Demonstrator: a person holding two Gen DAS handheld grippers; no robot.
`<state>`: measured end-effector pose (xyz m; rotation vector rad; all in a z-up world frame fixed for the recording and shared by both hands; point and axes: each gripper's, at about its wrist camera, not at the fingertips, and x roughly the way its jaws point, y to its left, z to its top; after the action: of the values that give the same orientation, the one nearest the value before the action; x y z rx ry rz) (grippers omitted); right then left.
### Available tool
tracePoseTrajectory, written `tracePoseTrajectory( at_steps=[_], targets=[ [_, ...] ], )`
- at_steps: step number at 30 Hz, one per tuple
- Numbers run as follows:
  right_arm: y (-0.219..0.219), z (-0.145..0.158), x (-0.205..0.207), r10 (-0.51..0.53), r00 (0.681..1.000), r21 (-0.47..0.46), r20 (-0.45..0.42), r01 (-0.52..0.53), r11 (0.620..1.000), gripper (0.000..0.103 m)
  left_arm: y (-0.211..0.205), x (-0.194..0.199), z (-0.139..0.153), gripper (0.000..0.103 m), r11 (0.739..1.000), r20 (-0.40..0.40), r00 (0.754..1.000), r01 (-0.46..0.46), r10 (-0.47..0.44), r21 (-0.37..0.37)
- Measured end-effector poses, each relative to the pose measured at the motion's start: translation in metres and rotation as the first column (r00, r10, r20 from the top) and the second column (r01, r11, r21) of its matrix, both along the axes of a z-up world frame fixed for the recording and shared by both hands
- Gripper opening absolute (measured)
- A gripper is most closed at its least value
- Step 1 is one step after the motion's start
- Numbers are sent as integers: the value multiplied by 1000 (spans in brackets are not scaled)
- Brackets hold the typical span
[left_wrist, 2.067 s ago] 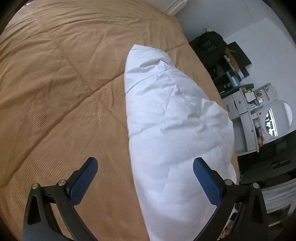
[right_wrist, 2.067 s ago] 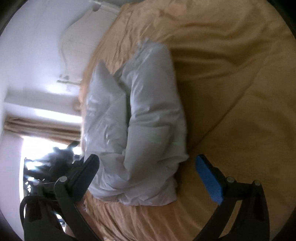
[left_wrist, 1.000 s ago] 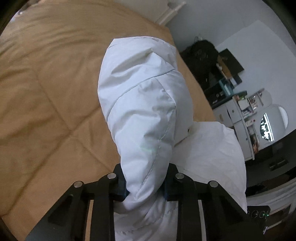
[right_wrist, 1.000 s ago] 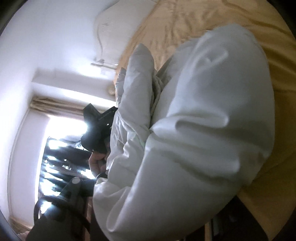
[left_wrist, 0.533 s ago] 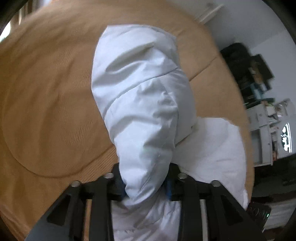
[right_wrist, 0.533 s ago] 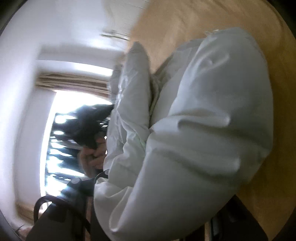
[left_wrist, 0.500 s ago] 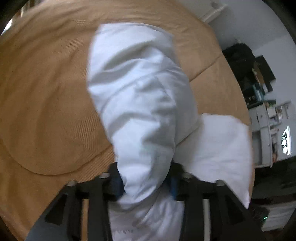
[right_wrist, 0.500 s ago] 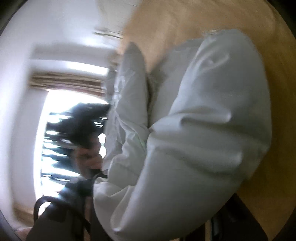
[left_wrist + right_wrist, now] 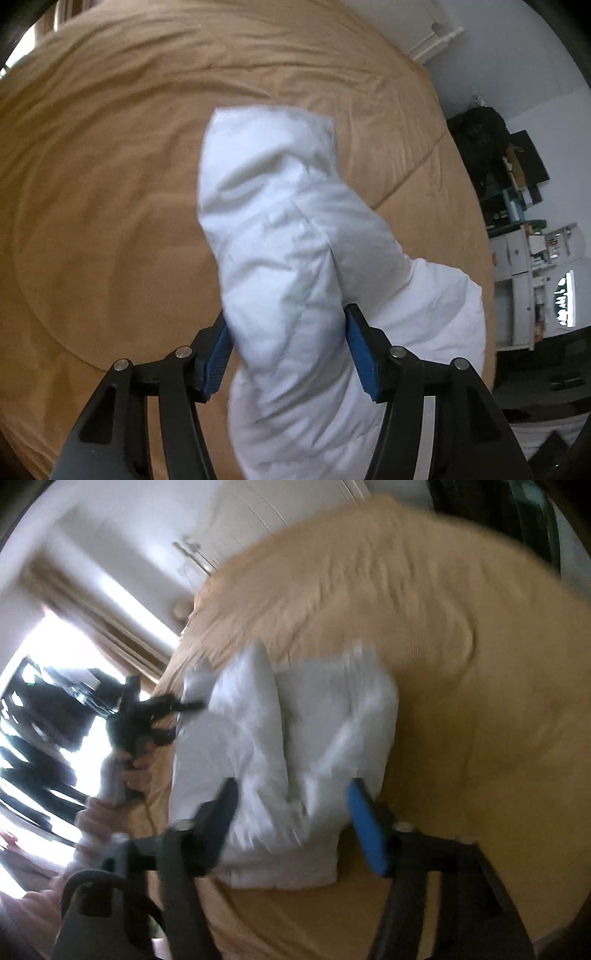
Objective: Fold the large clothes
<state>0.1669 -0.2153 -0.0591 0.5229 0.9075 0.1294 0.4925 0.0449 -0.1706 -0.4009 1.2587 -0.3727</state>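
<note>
Blue pads on the left gripper [image 9: 288, 347] stand parted, one on either side of a thick roll of the white padded jacket [image 9: 291, 266]; whether they press the fabric or only flank it cannot be told, since the cloth bulges between them and hides the contact. From that camera the jacket runs up from six o'clock toward twelve, a folded sleeve or panel lying over the body, with more of it spreading toward four o'clock. In the blurred right wrist view the right gripper [image 9: 291, 805] is released, its fingers spread wide with the near edge of the jacket [image 9: 288, 738] lying between them on the bed. Beyond the garment the tan bedspread [image 9: 110, 166] stretches out in soft creases. Farther off, at about three o'clock in the left view, stands a white cabinet [image 9: 517, 266] against the wall.
</note>
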Motion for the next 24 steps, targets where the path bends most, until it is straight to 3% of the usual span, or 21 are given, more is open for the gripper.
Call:
tracePoseTrajectory(
  at_steps=[2, 4, 7, 9, 11, 12, 14, 15, 16, 17, 18, 20, 24],
  targets=[
    [21, 7, 20, 57, 997, -47, 50, -55, 997, 33, 5, 9, 7, 65, 999, 37, 999, -19, 18, 30],
    [11, -29, 49, 153, 988, -63, 25, -151, 986, 15, 2, 26, 9, 66, 999, 50, 999, -20, 17, 50],
    [24, -95, 71, 220, 968, -78, -120, -230, 970, 8, 10, 48, -1, 66, 993, 71, 997, -10, 2, 115],
    [26, -116, 69, 213, 967, -107, -139, -229, 968, 6, 0, 70, -12, 65, 982, 74, 997, -6, -8, 190],
    [21, -123, 65, 217, 966, -114, -139, -234, 966, 4, -13, 95, -32, 57, 933, 78, 997, -14, -16, 360],
    [17, -125, 64, 216, 966, -100, -142, -231, 968, 4, -19, 107, -41, 55, 922, 60, 998, -10, -14, 387],
    [11, -133, 68, 207, 967, -61, -148, -218, 974, 4, -11, 118, -48, 47, 931, 36, 999, -9, -4, 364],
    [8, -136, 68, 205, 968, -54, -147, -214, 975, 3, -8, 121, -41, 36, 934, 48, 999, -12, -5, 357],
    [7, -138, 69, 201, 968, -53, -148, -211, 976, 3, -5, 123, -27, 10, 926, 81, 997, -25, -6, 377],
    [7, -140, 70, 197, 968, -61, -152, -208, 976, 3, -2, 125, -12, 0, 915, 116, 993, -42, -6, 401],
    [7, -140, 69, 198, 968, -69, -153, -210, 975, 3, 5, 125, 7, 2, 908, 158, 987, -72, 6, 412],
    [17, -140, 74, 198, 968, -84, -153, -212, 974, 3, 17, 114, 37, 2, 921, 172, 985, -77, 12, 381],
    [11, -143, 76, 200, 968, -47, -152, -209, 977, 3, 8, 55, 69, 5, 951, 157, 984, 29, -81, 307]
  ],
)
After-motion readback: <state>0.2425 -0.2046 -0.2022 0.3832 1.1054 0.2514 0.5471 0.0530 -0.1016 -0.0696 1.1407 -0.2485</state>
